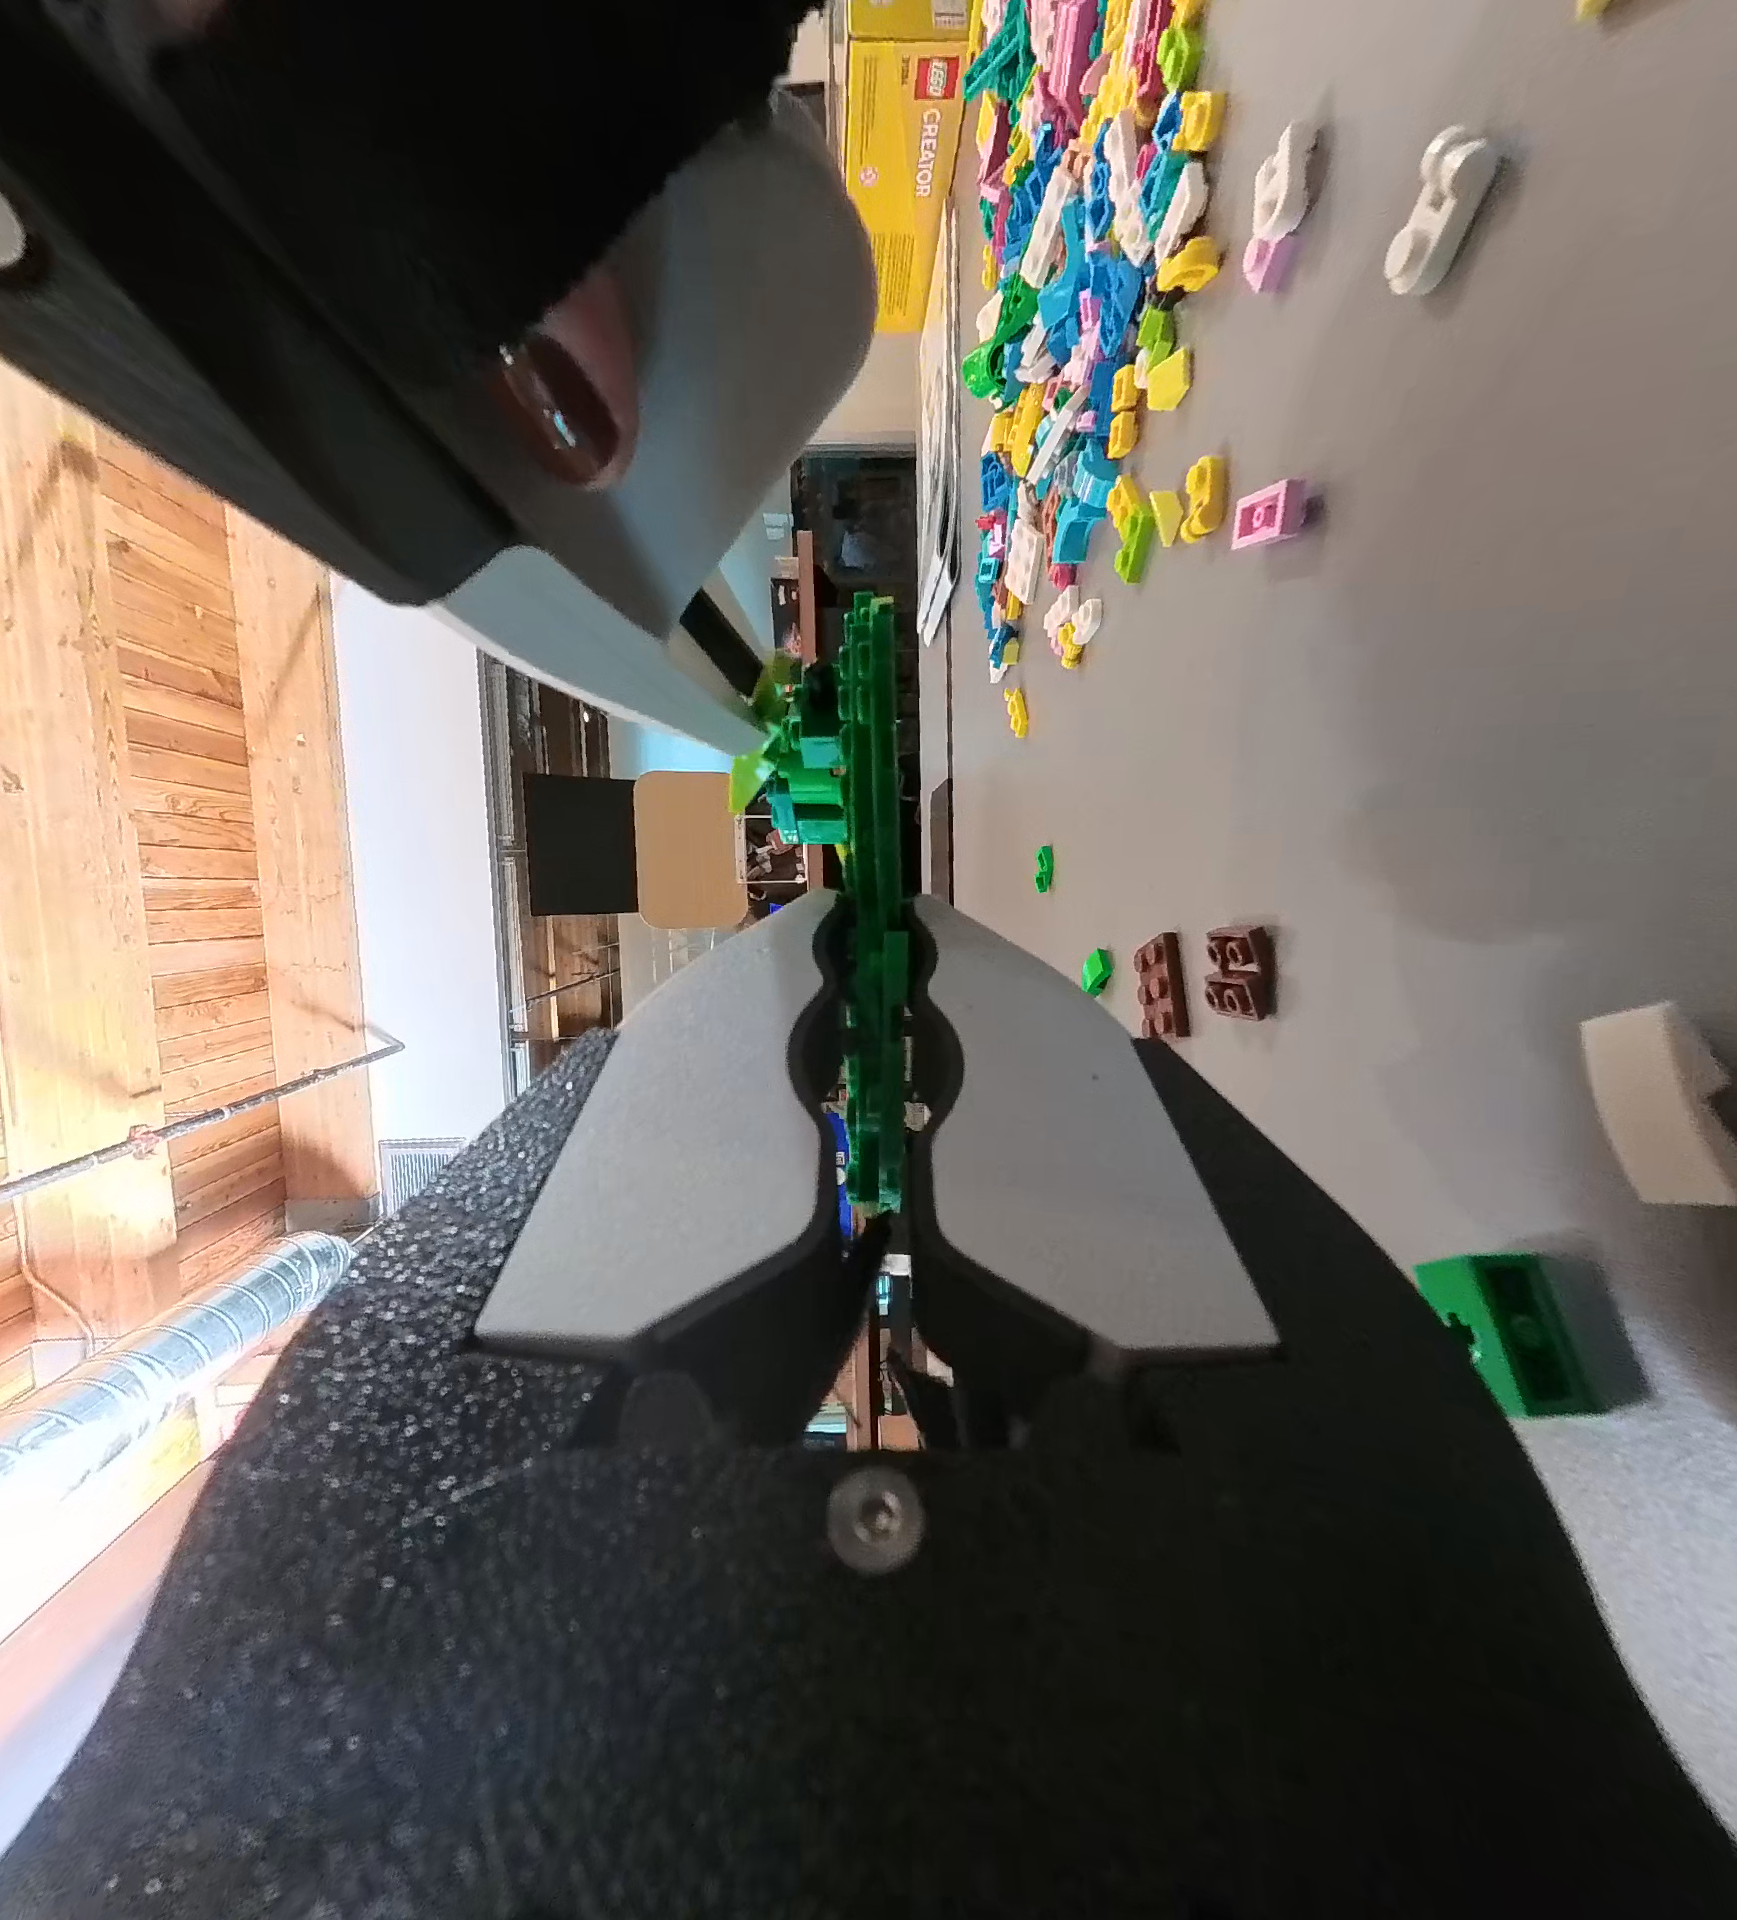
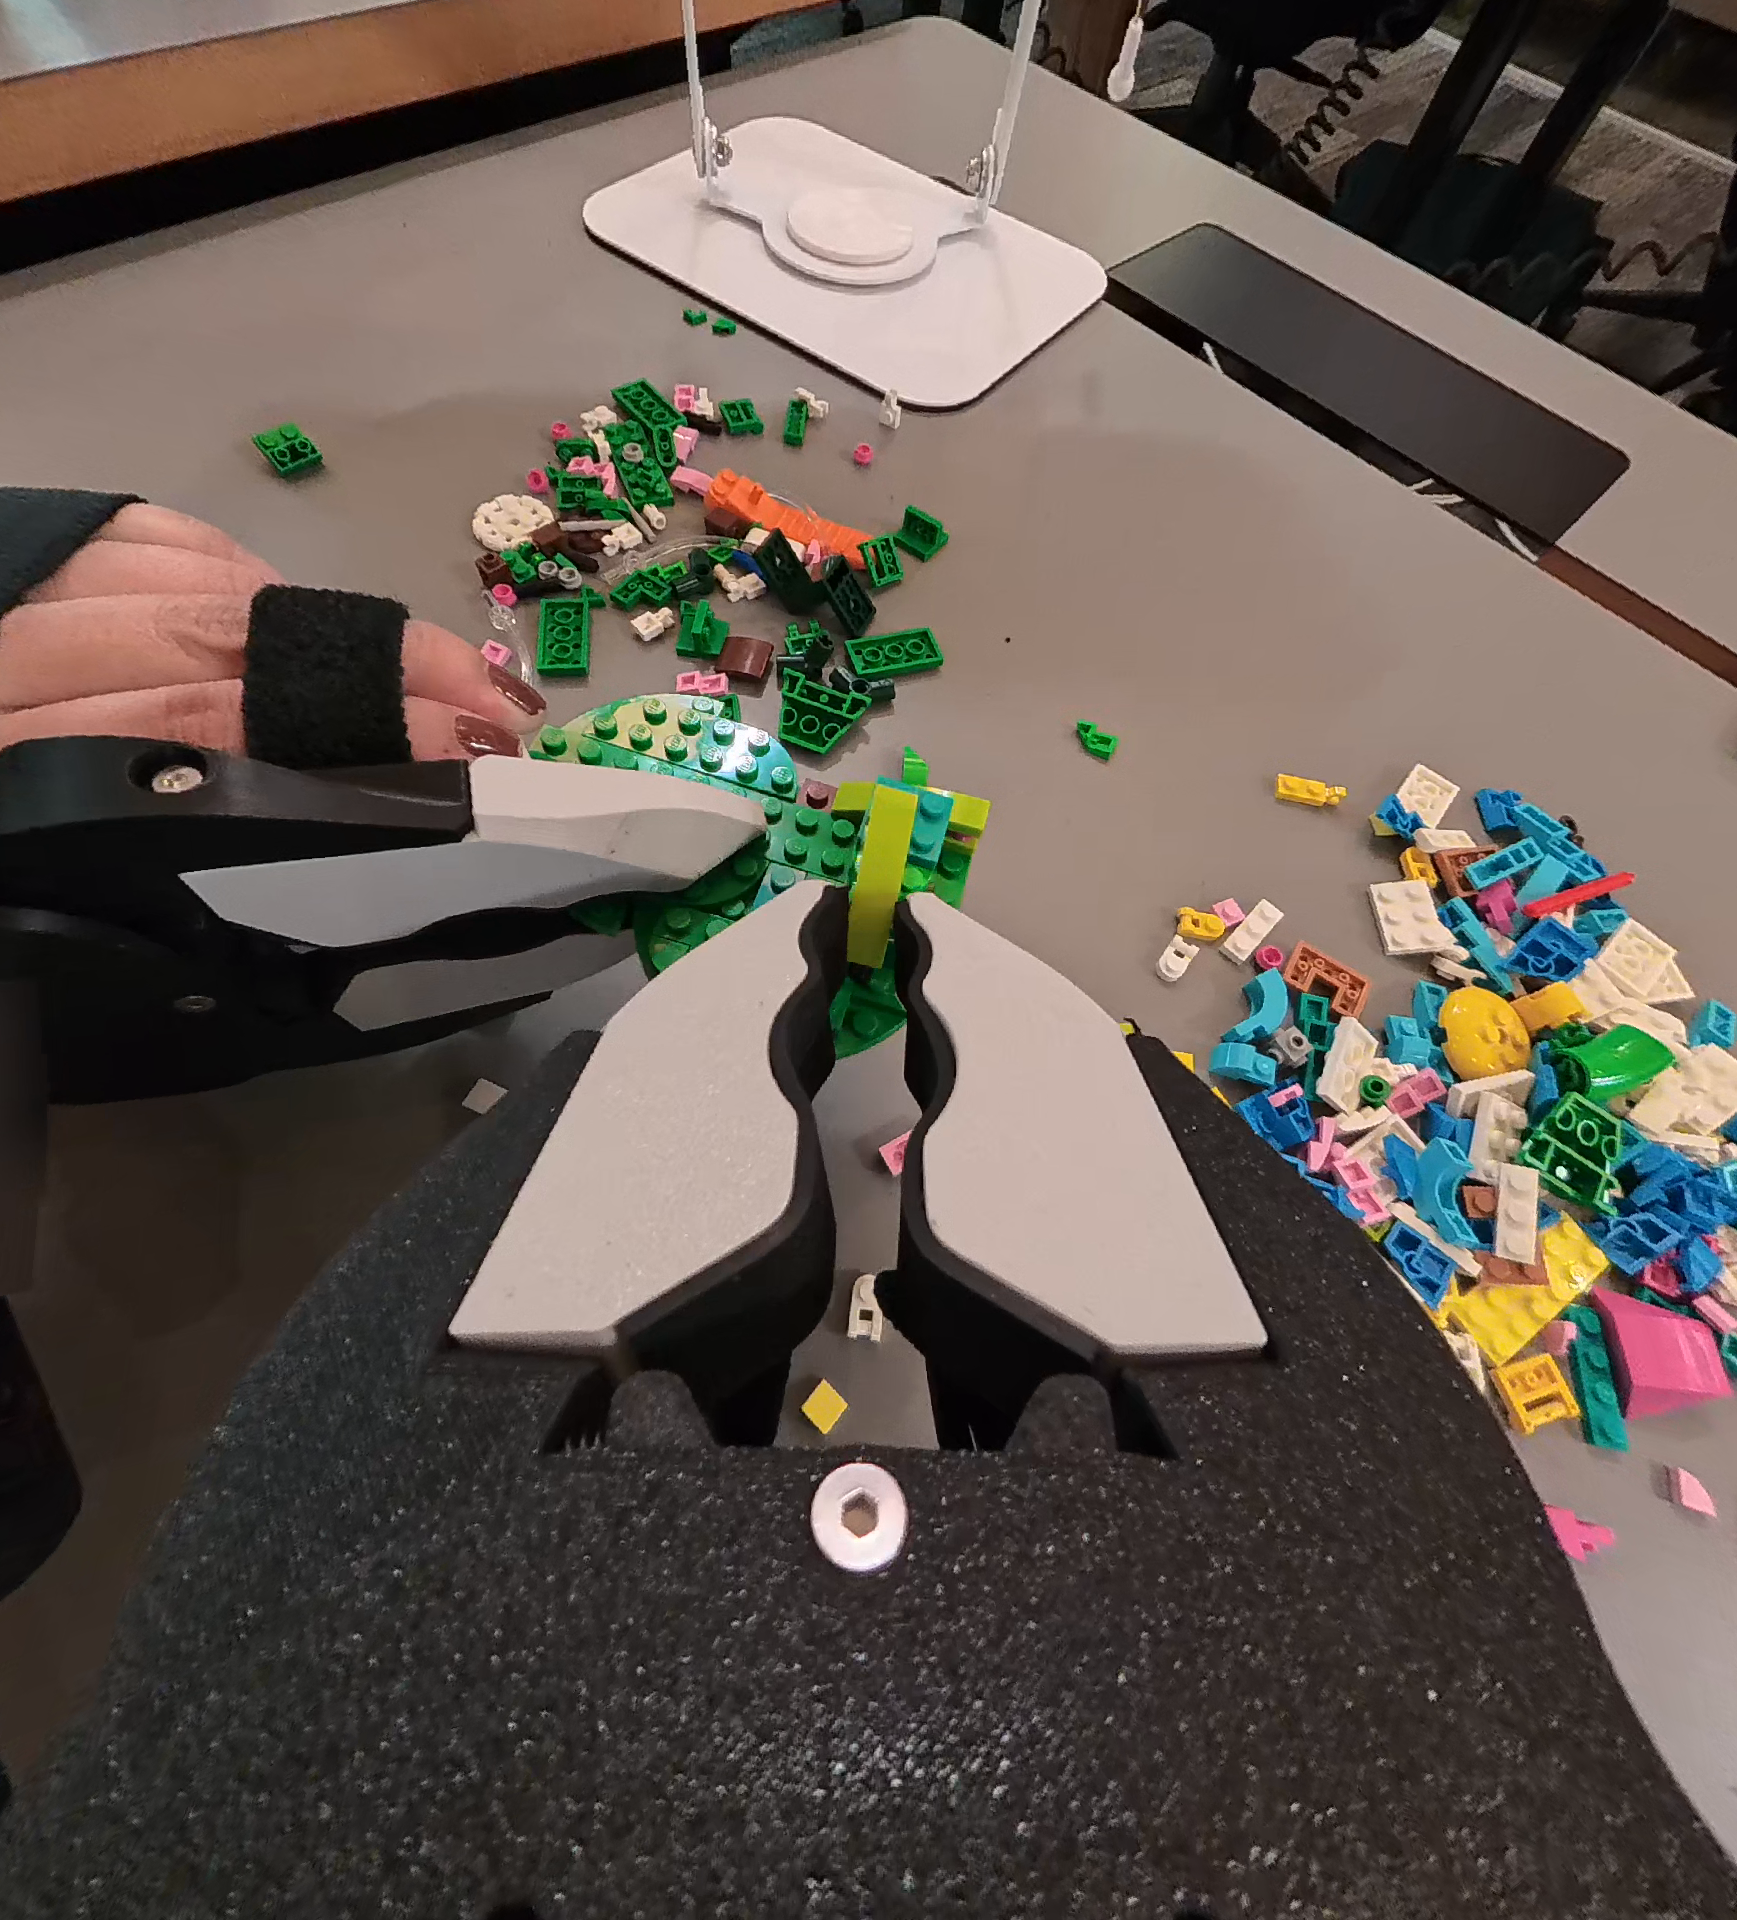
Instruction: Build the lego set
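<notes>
The green round-plate build [image 2: 666, 743] is held above the grey table [image 2: 1207, 623]. My left gripper [image 1: 874, 914] is shut on the build's plates, which show edge-on between its fingers [image 1: 869, 1039]. In the right wrist view the left gripper [image 2: 729, 842] comes in from the left and clamps the plate edge. A small teal and lime stack [image 2: 931, 831] stands on the build. My right gripper [image 2: 859, 904] is shut on a long lime green piece [image 2: 879, 883] that rests against that stack. In the left wrist view the right gripper [image 1: 739, 717] meets the stack from the upper left.
A pile of green and brown pieces [image 2: 698, 561] lies behind the build; a big multicoloured pile [image 2: 1570, 1091] lies to the right. A white stand base [image 2: 843, 260] sits at the back. Brown bricks [image 1: 1238, 971], a green brick [image 1: 1529, 1335] and a yellow box [image 1: 895, 156] show. My left and right fingertips are right by each other. Between my left fingertips and the green brick [image 1: 1529, 1335] there is roughly 10 centimeters.
</notes>
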Demonstrator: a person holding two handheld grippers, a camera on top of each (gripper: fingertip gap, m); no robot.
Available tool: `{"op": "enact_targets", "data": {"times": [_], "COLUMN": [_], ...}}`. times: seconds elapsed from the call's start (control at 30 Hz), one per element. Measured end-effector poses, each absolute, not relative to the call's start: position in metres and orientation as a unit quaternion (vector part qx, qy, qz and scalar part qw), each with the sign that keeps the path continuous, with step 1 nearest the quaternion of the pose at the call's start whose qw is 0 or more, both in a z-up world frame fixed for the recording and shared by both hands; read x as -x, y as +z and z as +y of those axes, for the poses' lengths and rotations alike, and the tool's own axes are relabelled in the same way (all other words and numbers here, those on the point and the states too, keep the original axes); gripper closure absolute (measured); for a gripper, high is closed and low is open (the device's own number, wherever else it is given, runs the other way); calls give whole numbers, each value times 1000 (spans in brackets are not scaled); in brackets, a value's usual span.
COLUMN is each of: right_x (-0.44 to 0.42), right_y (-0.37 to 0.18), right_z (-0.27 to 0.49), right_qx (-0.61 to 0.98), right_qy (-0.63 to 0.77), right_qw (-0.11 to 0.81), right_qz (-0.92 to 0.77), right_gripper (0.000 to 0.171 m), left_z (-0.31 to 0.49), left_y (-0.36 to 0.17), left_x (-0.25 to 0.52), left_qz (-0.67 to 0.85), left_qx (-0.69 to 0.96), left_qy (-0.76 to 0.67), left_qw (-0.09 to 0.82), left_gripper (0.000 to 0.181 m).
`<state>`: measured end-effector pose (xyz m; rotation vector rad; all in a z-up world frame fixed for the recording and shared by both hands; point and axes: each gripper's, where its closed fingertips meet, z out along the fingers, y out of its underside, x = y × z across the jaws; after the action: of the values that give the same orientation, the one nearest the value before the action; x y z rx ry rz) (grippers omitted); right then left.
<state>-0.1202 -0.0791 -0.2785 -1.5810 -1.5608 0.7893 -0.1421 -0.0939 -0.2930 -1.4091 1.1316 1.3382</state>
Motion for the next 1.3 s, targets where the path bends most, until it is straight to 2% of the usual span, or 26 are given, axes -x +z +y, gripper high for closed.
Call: {"op": "enact_targets", "data": {"times": [1.3], "right_x": [120], "right_y": [-275], "right_z": [-78], "right_qx": [613], "right_qy": [317], "right_qw": [391], "right_qz": [-609], "right_gripper": [160], "left_z": [-94], "left_y": [-295], "left_x": [142], "left_qz": [457], "left_qx": [568], "left_qy": [533], "left_qw": [429], "left_gripper": [174]}}
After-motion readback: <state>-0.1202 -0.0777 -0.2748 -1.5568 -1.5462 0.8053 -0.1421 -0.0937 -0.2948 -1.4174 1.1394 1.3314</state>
